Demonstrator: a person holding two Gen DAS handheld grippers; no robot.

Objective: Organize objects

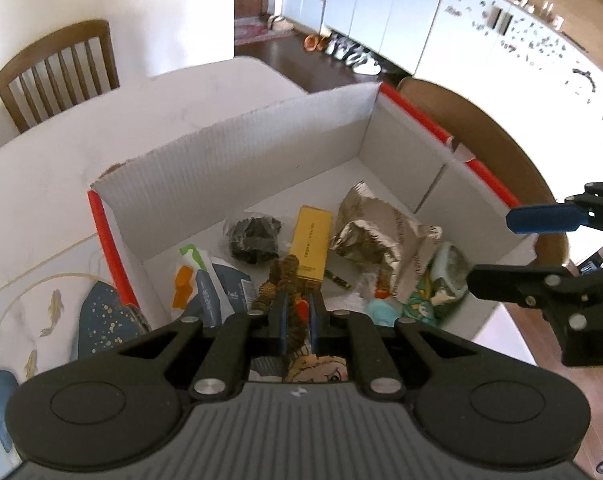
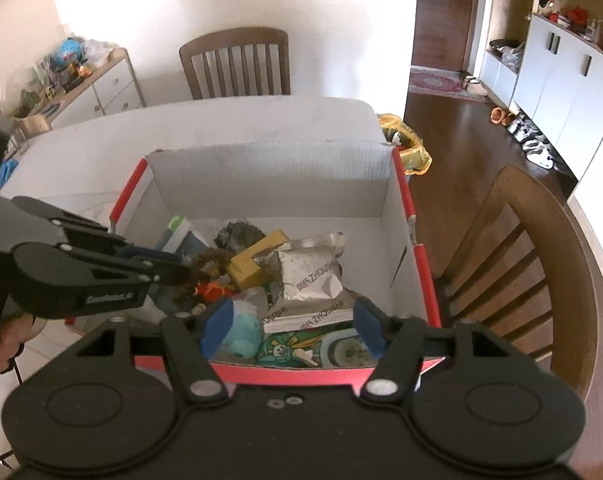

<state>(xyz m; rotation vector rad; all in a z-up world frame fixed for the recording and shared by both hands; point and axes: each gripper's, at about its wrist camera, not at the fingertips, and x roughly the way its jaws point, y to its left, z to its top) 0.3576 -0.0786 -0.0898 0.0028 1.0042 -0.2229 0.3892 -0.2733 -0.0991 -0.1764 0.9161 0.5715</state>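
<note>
Your left hand-held gripper point(image 1: 297, 312) is clamped tight on a brown plush toy point(image 1: 279, 280), holding it over the near left part of the box point(image 1: 261, 152). Your right hand-held gripper point(image 2: 291, 322) has its blue pads point(image 2: 217, 326) spread apart with nothing between them, above the near edge of the box. Inside lie a silver pouch point(image 2: 309, 276), a yellow carton point(image 1: 311, 240) and a blue plush point(image 2: 241, 334). That box sits on the white tabletop point(image 2: 221, 124).

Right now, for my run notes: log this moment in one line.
left gripper: shut on brown plush toy | right gripper: open, empty | over box
</note>
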